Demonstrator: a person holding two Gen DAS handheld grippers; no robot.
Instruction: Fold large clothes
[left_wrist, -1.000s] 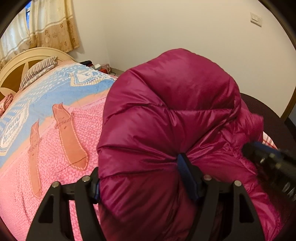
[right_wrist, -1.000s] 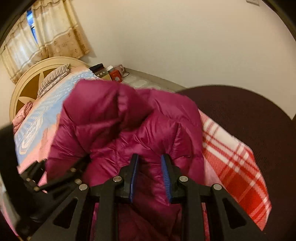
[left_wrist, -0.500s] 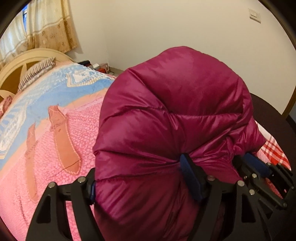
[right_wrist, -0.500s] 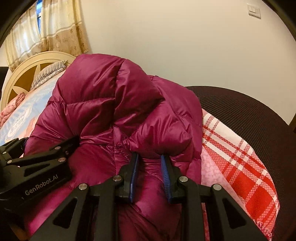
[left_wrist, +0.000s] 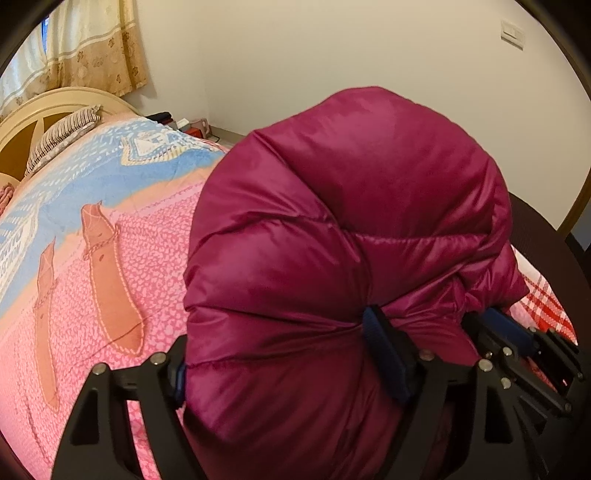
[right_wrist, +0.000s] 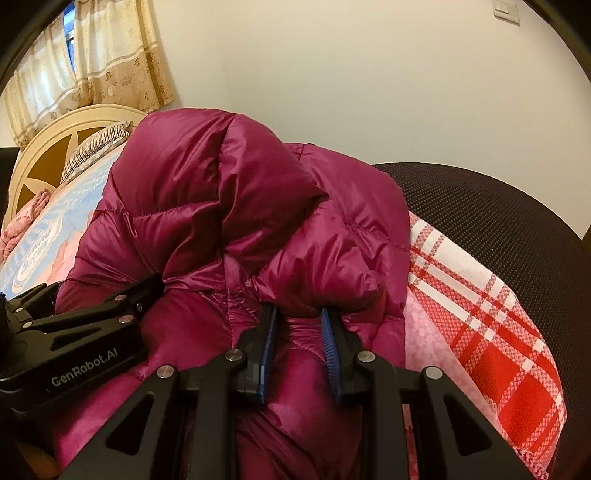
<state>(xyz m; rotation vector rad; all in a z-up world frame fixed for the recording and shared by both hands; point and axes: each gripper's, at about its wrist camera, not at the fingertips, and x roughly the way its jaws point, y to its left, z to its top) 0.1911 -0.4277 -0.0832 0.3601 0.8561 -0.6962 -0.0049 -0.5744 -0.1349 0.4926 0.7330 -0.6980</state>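
A puffy magenta down jacket is bunched up and held above the bed; it also fills the right wrist view. My left gripper is shut on a thick fold of the jacket, whose bulk bulges over its fingers. My right gripper is shut on another fold of the jacket, close to the right of the left one. The right gripper's tip shows at the right edge of the left wrist view, and the left gripper's body shows in the right wrist view.
The bed has a pink and blue quilt, a cream headboard and a striped pillow. A red plaid blanket lies at the right beside a dark mesh chair back. Small items sit by the far wall.
Both grippers have lifted the jacket and tilted upward; more wall shows. The two grippers have come closer together, still holding their folds.
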